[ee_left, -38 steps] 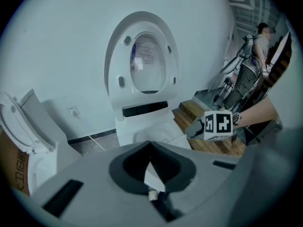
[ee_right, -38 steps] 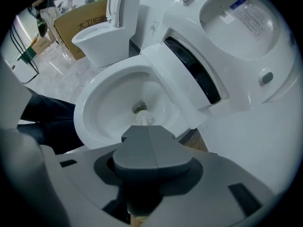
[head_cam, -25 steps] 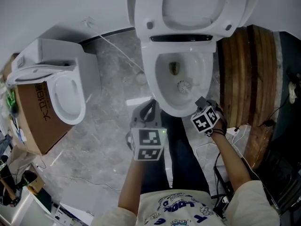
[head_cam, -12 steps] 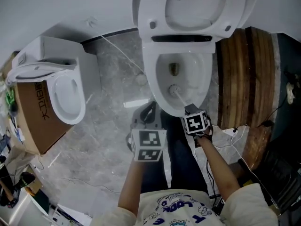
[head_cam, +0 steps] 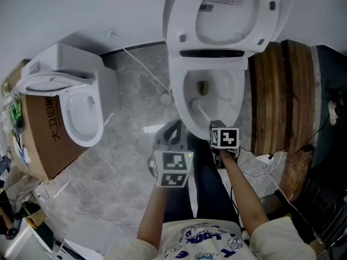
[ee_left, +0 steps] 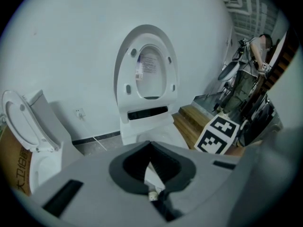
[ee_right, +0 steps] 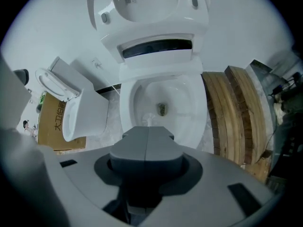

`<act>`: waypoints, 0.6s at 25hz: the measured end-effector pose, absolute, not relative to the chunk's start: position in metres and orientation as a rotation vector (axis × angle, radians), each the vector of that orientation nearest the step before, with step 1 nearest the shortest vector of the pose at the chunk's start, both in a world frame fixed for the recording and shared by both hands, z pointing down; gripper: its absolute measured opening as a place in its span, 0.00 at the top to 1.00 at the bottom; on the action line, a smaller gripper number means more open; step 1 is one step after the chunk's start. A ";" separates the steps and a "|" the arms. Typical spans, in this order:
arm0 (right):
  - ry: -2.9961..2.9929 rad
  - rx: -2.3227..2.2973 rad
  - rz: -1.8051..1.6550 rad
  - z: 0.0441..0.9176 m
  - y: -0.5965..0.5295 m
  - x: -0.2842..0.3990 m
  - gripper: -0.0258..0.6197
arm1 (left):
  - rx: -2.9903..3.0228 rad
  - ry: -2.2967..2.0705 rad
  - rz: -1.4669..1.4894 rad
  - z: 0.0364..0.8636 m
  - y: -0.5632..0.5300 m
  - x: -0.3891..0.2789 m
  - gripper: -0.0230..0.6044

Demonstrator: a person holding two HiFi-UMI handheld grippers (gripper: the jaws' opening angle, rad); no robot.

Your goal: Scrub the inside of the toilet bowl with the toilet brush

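The white toilet bowl (head_cam: 179,99) stands open at the top of the head view, its seat and lid (head_cam: 227,15) raised. The toilet brush head (head_cam: 196,102) rests against the bowl's inner left wall, and its thin handle (head_cam: 207,115) runs back to my right gripper (head_cam: 217,127), which is shut on it over the front rim. In the right gripper view the bristles (ee_right: 148,120) show just past the closed jaws (ee_right: 147,129). My left gripper (head_cam: 172,130) hovers left of the bowl's front, slightly open and holding nothing (ee_left: 150,148).
A second white toilet (head_cam: 81,110) sits on a cardboard box (head_cam: 46,140) at the left. Stacked wooden planks (head_cam: 276,96) lie close against the bowl's right side. A thin cable (head_cam: 143,66) crosses the grey floor. The person's legs are below the grippers.
My right gripper has moved left along the bowl's front rim, sweeping the brush head from the bowl's right middle to its left wall. The left gripper has stayed put.
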State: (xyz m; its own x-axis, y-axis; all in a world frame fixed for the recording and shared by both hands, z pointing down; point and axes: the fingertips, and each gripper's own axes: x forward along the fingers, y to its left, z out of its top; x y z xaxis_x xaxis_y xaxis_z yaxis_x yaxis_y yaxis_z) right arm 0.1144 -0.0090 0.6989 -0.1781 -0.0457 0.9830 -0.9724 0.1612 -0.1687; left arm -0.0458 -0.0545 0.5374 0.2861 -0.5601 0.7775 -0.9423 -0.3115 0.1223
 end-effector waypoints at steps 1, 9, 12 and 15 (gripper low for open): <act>-1.450 1.071 1.188 0.696 -0.012 0.116 0.70 | 1.979 -1.345 0.850 0.534 -0.054 -0.049 0.96; -1.495 1.204 1.059 0.643 -0.045 0.130 0.69 | 1.972 -1.399 0.827 0.512 -0.057 -0.070 0.96; -1.529 1.258 1.038 0.613 -0.055 0.134 0.69 | 1.980 -1.422 0.807 0.497 -0.060 -0.072 0.96; -1.557 1.305 1.027 0.584 -0.061 0.136 0.69 | 1.996 -1.441 0.789 0.480 -0.063 -0.072 0.96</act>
